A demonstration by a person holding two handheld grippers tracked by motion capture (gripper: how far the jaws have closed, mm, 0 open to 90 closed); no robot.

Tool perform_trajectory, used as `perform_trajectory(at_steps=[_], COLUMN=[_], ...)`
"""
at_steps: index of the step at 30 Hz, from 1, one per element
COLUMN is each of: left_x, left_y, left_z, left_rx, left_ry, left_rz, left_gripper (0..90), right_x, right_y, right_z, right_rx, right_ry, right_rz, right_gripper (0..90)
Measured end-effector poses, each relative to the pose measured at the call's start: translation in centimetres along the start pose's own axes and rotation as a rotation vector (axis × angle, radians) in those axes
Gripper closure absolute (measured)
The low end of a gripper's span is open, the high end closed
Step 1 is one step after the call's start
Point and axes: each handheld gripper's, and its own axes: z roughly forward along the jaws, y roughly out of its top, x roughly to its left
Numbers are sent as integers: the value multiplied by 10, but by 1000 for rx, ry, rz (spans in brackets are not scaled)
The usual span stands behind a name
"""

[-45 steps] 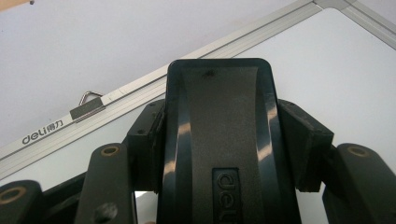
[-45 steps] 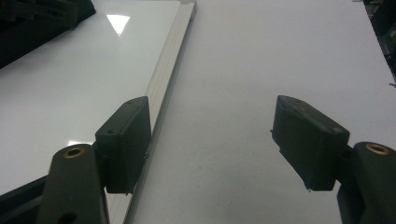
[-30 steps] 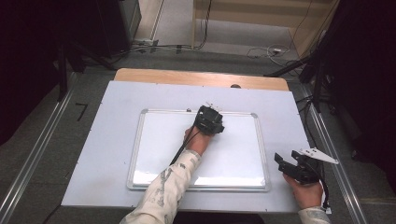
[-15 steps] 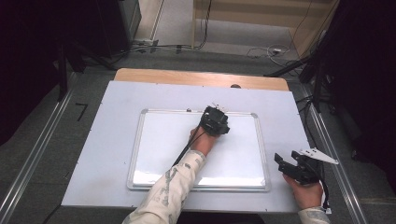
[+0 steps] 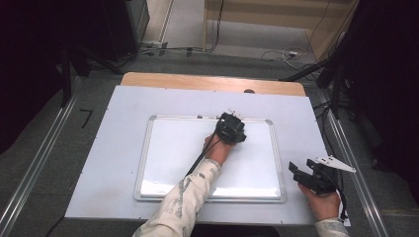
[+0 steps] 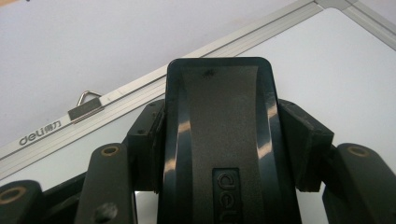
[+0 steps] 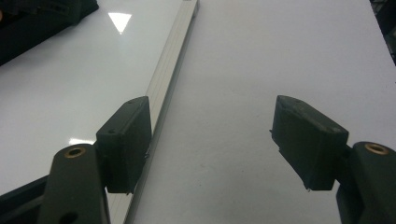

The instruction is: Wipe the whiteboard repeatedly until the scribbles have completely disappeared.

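At the centre of the high view, a white rectangular whiteboard with a silver metal frame [image 5: 168,163] lies flat on the pale grey desk [image 5: 118,118]. The left hand-held gripper [image 5: 232,129] sits over the board's upper middle, just below its top frame edge, with a patterned sleeve [image 5: 188,197] running down to the bottom of the frame. In the left gripper view, its jaws are pinching a black plastic whiteboard eraser [image 6: 219,135] from both sides; the eraser fills the middle of that frame, above the white surface, with the silver frame and a small metal hanging clip [image 6: 86,106] at the upper left. At the lower right of the high view, the right hand-held gripper [image 5: 309,174] rests beside the board's right edge, held in a hand [image 5: 323,205]. In the right gripper view its jaws stand spread wide, pinching nothing.
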Motion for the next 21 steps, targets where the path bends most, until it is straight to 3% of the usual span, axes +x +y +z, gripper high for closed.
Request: perform_trajectory(at_steps=[21], left_x=[28], left_y=[-15], left_z=[-13], left_rx=[0], left_ry=[14], left_rz=[-20], left_gripper=[410], right_x=[0], right_y=[-1], right_z=[-2], right_rx=[-6], right_ry=[-8], right_rz=[4], right_gripper=[274])
